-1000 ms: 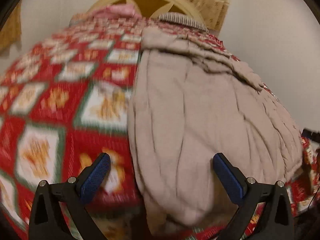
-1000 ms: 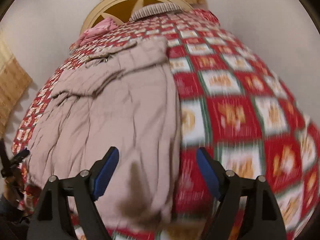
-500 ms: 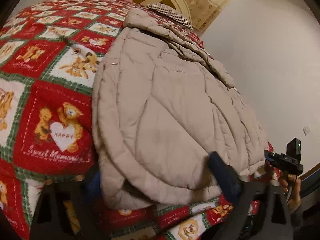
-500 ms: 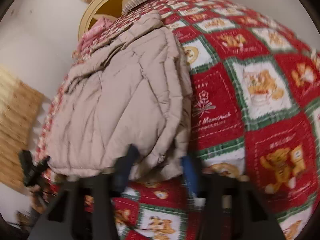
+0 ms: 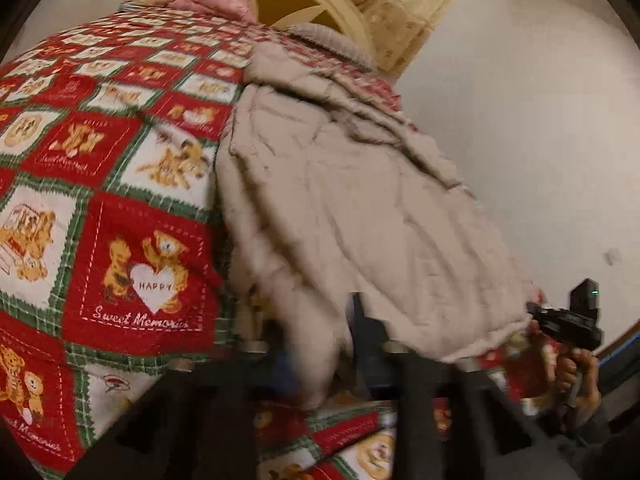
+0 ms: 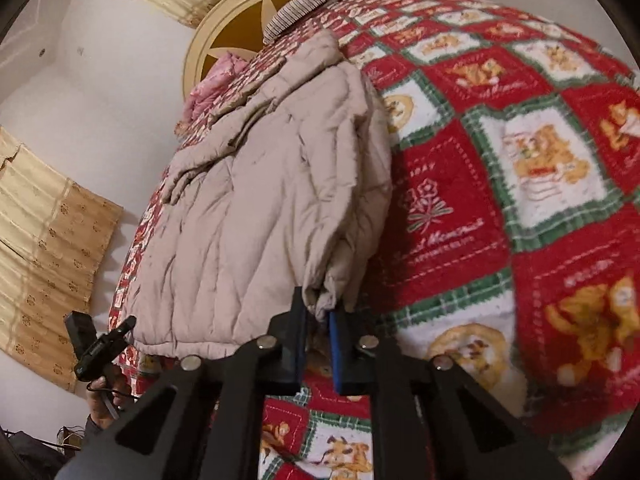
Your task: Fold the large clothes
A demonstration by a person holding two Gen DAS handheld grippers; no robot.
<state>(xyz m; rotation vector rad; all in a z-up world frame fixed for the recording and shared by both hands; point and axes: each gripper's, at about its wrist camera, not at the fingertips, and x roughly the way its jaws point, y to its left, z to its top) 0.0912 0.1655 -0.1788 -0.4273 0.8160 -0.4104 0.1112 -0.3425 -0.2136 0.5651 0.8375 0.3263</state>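
Observation:
A beige quilted jacket [image 5: 360,208] lies lengthwise on a bed under a red teddy-bear quilt [image 5: 120,184]. It also shows in the right wrist view [image 6: 256,208]. My left gripper [image 5: 320,332] is shut on the jacket's near hem corner; the view is blurred. My right gripper [image 6: 318,316] is shut on the other near hem corner, with bunched fabric between its blue pads [image 6: 335,352]. The right gripper also shows in the left wrist view [image 5: 568,320], and the left gripper shows in the right wrist view [image 6: 100,344].
A round wooden headboard [image 6: 240,12] and a pink pillow [image 6: 216,80] are at the far end of the bed. White walls flank the bed. Beige curtains [image 6: 44,248] hang at the left. The quilt [image 6: 520,184] extends to the jacket's side.
Both grippers have dropped from above the jacket to its near hem and closed on its two corners. The hem is now bunched and slightly raised.

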